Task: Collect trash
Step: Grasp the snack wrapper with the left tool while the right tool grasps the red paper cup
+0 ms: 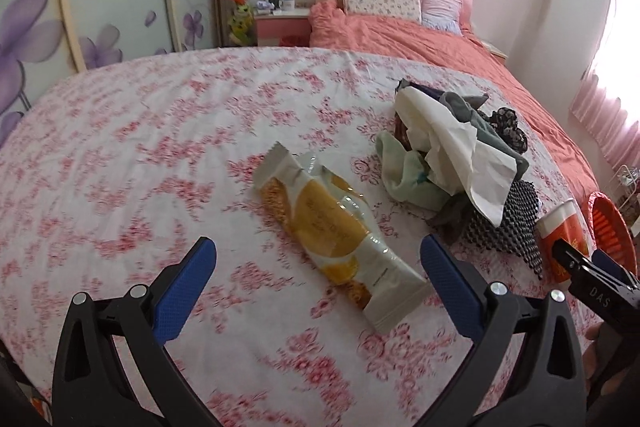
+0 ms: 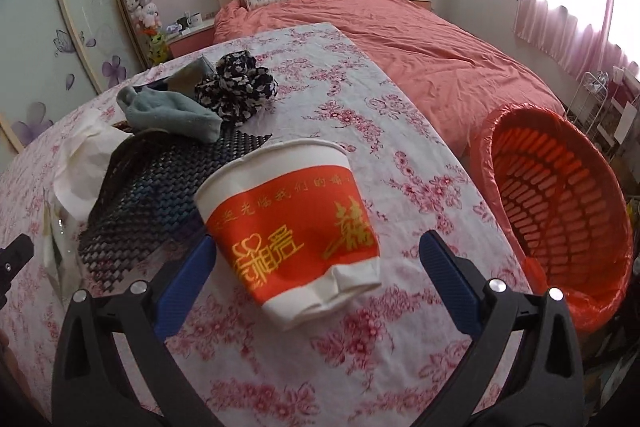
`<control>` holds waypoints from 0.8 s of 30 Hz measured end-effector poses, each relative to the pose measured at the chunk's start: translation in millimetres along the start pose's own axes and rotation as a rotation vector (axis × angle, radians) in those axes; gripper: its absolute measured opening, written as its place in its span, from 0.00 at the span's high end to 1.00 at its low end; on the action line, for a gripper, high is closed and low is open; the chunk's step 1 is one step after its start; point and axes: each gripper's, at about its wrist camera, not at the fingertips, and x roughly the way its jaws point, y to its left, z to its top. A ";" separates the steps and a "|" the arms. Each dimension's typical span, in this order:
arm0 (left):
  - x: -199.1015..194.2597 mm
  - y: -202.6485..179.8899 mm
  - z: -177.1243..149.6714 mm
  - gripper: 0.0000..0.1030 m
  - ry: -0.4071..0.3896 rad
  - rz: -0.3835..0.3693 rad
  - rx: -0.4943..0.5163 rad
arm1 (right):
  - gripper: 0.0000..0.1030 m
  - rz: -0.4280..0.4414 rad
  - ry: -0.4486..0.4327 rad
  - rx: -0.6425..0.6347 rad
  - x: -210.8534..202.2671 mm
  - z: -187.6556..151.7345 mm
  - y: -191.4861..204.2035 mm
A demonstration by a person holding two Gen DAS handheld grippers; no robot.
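A yellow and white snack wrapper point(image 1: 332, 227) lies on the floral tablecloth point(image 1: 140, 155). My left gripper point(image 1: 318, 291) is open, its blue fingers on either side of the wrapper's near end. A crushed red and white paper cup point(image 2: 296, 227) lies on its side; it also shows in the left wrist view point(image 1: 560, 231). My right gripper point(image 2: 316, 291) is open around the cup's base, jaws apart from it. An orange trash basket point(image 2: 560, 211) lined with a bag stands beyond the table's right edge. A crumpled white tissue point(image 1: 452, 147) rests on a pile.
A pile of cloths: a grey-green sock point(image 2: 168, 111), black floral fabric point(image 2: 236, 87) and a black mesh mat point(image 2: 160, 195). A bed with a salmon cover point(image 2: 420, 55) lies behind. A wardrobe point(image 1: 100, 7) is at left, a curtained window point(image 2: 580, 7) at right.
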 end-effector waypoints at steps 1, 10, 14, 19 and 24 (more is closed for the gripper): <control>4.0 -1.3 1.1 0.02 0.008 -0.001 -0.002 | 0.06 0.007 0.005 0.007 1.0 0.6 -1.2; 31.0 -0.4 -4.7 0.28 0.114 -0.036 -0.009 | 0.20 0.014 0.019 0.016 6.5 0.2 -2.9; 28.5 10.6 -4.8 0.29 0.100 0.003 0.028 | 0.21 0.019 0.012 0.025 4.7 0.3 -2.8; 32.8 24.8 -3.5 0.29 0.129 -0.001 0.000 | 0.21 0.007 0.007 0.018 6.0 2.4 2.1; 31.0 25.6 -1.7 0.35 0.116 -0.021 -0.013 | 0.22 0.002 0.009 -0.004 8.7 3.1 6.9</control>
